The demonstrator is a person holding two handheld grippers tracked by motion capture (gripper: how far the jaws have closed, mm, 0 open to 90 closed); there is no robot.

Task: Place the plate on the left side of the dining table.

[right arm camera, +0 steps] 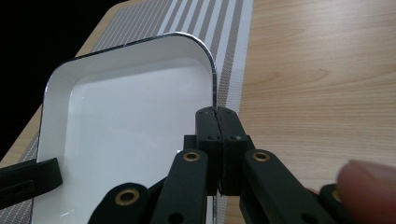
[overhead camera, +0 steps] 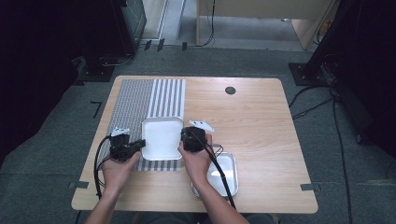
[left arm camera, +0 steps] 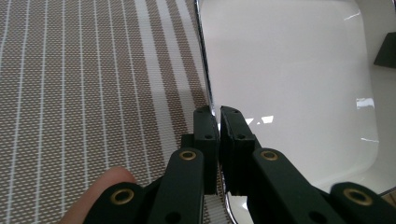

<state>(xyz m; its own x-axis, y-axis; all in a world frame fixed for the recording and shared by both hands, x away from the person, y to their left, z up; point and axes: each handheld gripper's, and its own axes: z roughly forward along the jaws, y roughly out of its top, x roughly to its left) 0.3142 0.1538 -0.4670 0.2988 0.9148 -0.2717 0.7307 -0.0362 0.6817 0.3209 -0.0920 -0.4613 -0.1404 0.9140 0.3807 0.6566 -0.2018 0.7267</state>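
From above we've got the white tray [overhead camera: 161,138] sitting on the striped placemat [overhead camera: 140,100], left gripper [overhead camera: 138,144] and right gripper [overhead camera: 182,140] at its sides. Left gripper view: jaws pinching the tray's rim. Right gripper view: same, clamped on the opposite rim.

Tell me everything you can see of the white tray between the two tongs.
The white tray is shallow, roughly square, with rounded corners, a thin dark rim, and a glossy, enamel-like, empty inside. It sits level on the striped mat, near the mat's front right corner. The left tongs pinch its left rim and the right tongs are shut on its right rim. A second tray lies apart, to the right on bare table.
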